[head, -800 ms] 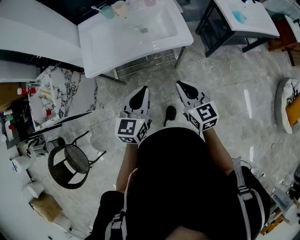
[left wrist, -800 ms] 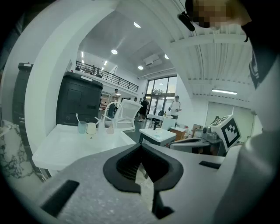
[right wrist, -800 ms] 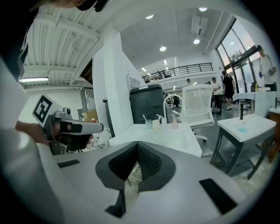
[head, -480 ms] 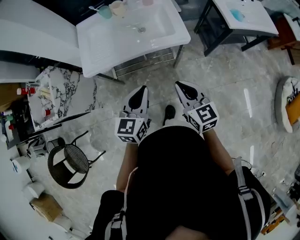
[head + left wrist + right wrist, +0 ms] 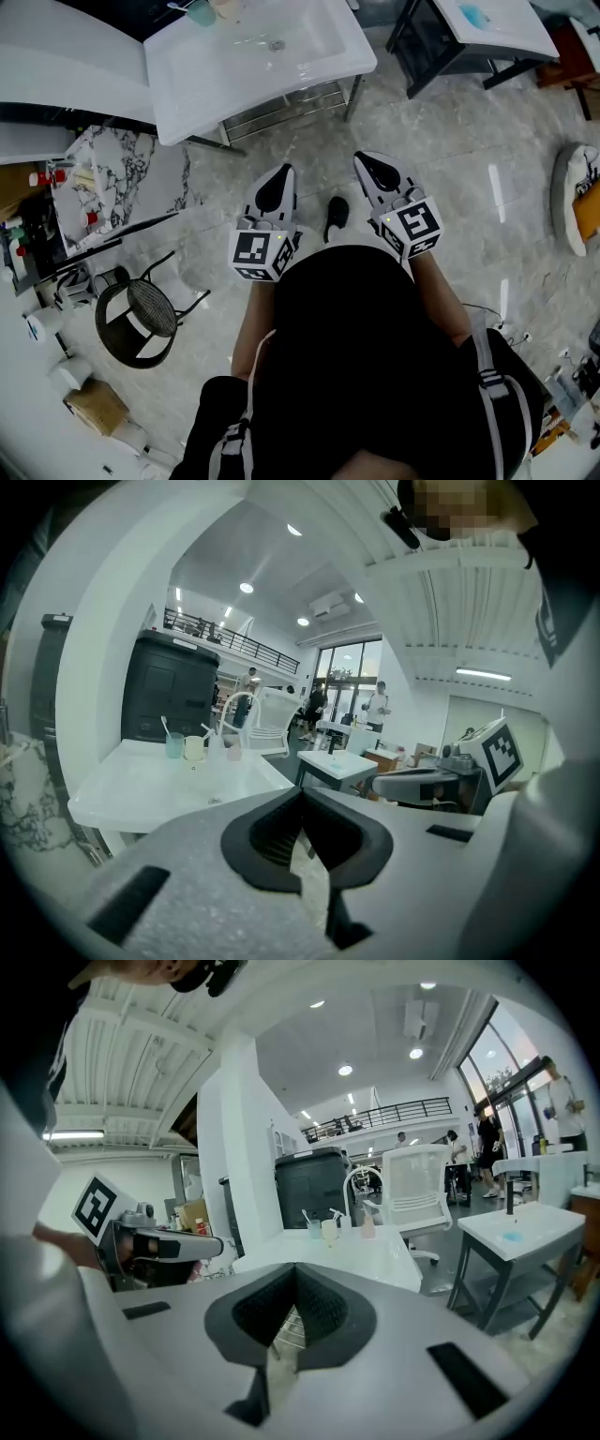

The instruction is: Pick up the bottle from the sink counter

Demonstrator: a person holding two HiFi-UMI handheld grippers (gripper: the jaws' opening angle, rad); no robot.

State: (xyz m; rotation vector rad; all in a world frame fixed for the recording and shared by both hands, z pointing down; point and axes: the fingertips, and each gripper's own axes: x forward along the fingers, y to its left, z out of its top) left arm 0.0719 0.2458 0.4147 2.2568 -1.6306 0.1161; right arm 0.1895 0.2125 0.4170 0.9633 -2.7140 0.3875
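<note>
**Sink counter drifts far-left in view; both claws shut, bottle unreached**

Since a moment ago the sink counter has slid toward the far left of your head view, while your left gripper and right gripper sit much as they did, near your body. Both claws are pinched fully together, with nothing between them.

Your bottle, small and pinkish, stands at the counter's far edge by the faucet, well apart from both claws. It closes the right end of a row. It looks light, smooth and easy to tip, so take it round mid-body from its free right side.

A teal cup holds a toothbrush, and a cream cup holds something stick-like. The bottle's contents are too small to tell.
</note>
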